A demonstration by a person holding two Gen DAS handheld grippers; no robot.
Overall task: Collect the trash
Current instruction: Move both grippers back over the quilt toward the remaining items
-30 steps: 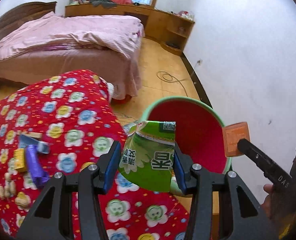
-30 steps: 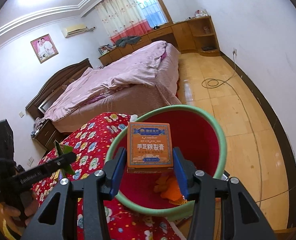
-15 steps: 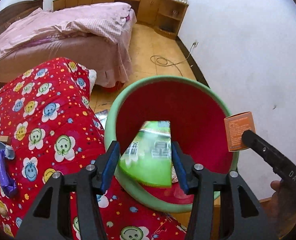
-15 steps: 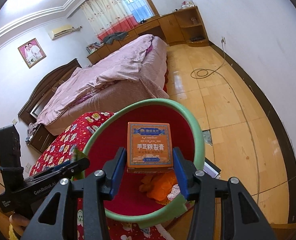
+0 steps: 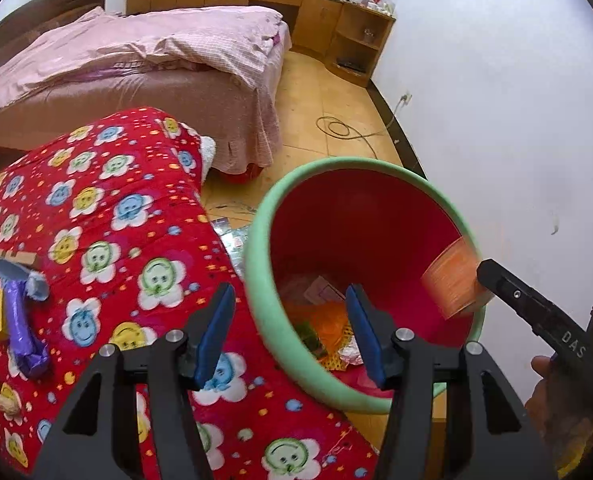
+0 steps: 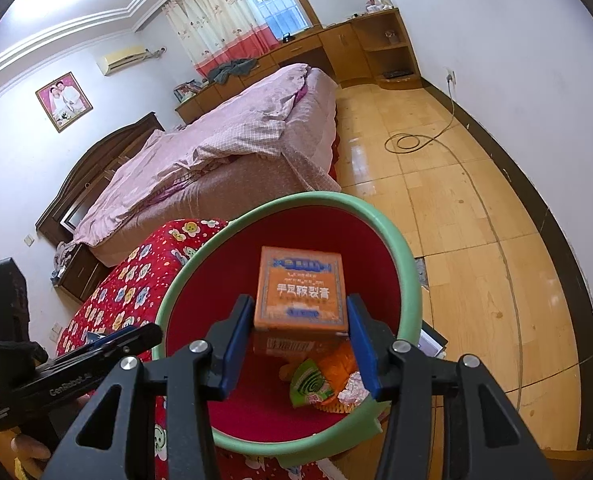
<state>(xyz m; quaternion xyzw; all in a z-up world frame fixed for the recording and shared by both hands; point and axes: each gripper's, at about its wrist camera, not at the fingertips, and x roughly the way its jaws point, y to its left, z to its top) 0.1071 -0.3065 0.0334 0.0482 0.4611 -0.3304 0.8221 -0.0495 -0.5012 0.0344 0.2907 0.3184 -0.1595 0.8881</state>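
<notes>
orange box (image 5: pixel 452 278) blurred, bin (image 5: pixel 256 280) contents jumbled

White walls, a wooden tile floor (image 6: pixel 456 208) with a coiled cable (image 6: pixel 406 143). A bed (image 6: pixel 224 152) with pink bedding, wooden cabinets (image 5: pixel 296 12), a curtained window (image 6: pixel 272 4), a framed photo (image 6: pixel 63 101).

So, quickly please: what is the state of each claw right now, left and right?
Left claw: open, jaws have just been opening, nothing between them, above the green-rimmed red bin.
Right claw: shut on the orange box.
</notes>
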